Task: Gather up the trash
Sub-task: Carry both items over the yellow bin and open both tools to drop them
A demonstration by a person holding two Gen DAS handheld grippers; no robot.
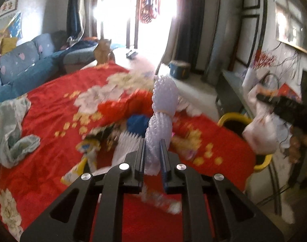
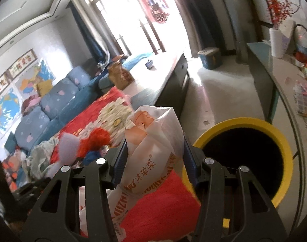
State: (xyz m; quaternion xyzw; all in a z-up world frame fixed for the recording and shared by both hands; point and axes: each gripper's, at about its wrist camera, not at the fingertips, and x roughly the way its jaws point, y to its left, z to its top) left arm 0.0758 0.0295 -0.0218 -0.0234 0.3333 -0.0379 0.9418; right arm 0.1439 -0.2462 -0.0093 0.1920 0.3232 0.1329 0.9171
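Note:
In the left wrist view my left gripper (image 1: pixel 152 141) is shut on a pale lavender foam net sleeve (image 1: pixel 163 100), which stands upright out of the fingers above the red flowered cloth (image 1: pixel 52 104). In the right wrist view my right gripper (image 2: pixel 154 140) is shut on a white plastic bag with orange print (image 2: pixel 149 161); it hangs just left of a yellow-rimmed bin (image 2: pixel 234 122) with a dark inside. That bag (image 1: pixel 262 135) and the bin (image 1: pixel 232 118) also show at the right of the left wrist view.
More litter lies on the cloth: a blue wad (image 1: pixel 137 123), a white pleated paper (image 1: pixel 127 143), a yellow and white wrapper (image 1: pixel 80 165) and a pale green bag (image 1: pixel 10 129). A blue sofa (image 1: pixel 22 64) stands left, a cabinet (image 2: pixel 274 76) right.

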